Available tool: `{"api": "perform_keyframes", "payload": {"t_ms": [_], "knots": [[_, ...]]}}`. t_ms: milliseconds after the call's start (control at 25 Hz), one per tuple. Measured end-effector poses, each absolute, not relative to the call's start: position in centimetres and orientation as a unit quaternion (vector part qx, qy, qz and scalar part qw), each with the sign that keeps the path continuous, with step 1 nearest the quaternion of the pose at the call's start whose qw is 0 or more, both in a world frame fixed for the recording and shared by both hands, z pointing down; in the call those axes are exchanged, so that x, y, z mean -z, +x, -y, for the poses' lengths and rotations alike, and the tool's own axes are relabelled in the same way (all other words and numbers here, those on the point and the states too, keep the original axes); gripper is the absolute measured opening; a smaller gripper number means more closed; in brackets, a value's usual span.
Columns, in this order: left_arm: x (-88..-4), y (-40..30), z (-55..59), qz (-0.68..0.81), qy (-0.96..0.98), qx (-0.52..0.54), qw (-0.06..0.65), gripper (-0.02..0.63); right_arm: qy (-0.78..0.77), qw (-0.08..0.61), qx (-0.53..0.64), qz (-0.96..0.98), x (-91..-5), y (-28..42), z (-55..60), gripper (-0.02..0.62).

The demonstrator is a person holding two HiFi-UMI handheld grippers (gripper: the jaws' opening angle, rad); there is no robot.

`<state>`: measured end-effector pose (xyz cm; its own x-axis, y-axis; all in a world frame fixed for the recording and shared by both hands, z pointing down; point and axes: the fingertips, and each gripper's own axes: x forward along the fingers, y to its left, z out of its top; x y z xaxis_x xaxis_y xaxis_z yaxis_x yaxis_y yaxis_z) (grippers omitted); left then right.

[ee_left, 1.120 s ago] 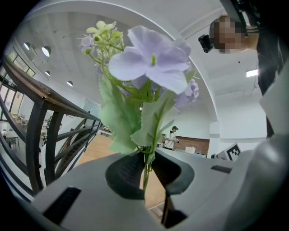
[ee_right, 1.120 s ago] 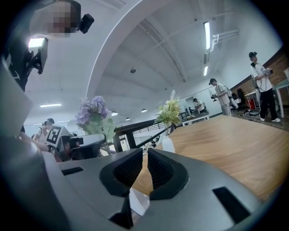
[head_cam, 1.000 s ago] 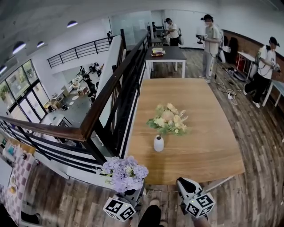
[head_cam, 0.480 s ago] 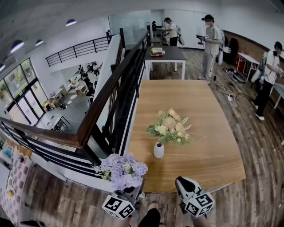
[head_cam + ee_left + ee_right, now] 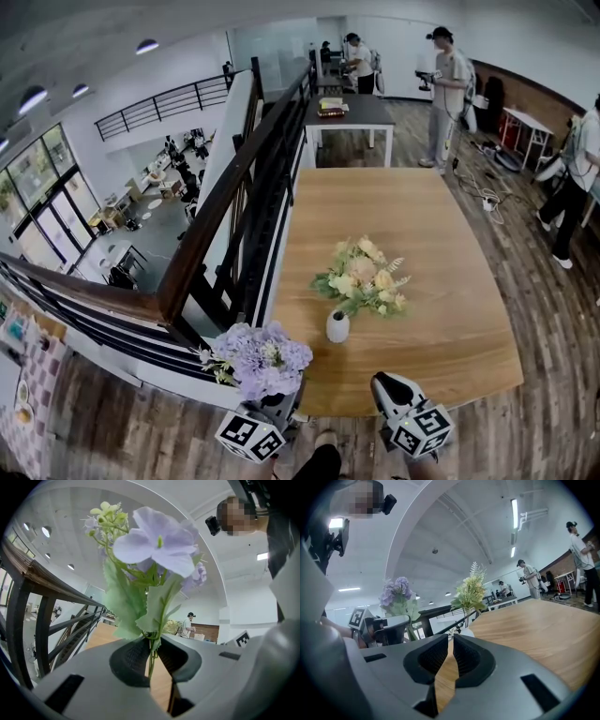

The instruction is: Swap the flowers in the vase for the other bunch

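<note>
The purple bunch (image 5: 154, 550) (pale lilac petals, green leaves) stands upright, its stems pinched in the left gripper's (image 5: 151, 660) jaws. The right gripper's (image 5: 449, 656) jaws nearly meet, empty. Ahead of both, the white vase (image 5: 337, 326) of yellow flowers (image 5: 364, 279) has drawn nearer on the wooden counter (image 5: 441, 244), beside a black railing (image 5: 234, 197).

Bright, even light from ceiling lamps (image 5: 145, 45) and windows (image 5: 37, 202); heavy fisheye bending at edges; dark vignette corners.
</note>
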<state>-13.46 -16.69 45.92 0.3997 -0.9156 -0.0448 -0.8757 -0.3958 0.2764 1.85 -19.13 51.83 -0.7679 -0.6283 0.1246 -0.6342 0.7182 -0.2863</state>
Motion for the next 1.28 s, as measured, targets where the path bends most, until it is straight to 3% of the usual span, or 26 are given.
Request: {"api": "perform_keyframes", "payload": {"t_ms": [1280], "knots": [[-48.0, -17.8, 24.2, 0.545, 0.825, 0.09, 0.12, 0.052, 0.336, 0.013, -0.161, 0.928, -52.9, -3.6, 28.9, 0.054]]}}
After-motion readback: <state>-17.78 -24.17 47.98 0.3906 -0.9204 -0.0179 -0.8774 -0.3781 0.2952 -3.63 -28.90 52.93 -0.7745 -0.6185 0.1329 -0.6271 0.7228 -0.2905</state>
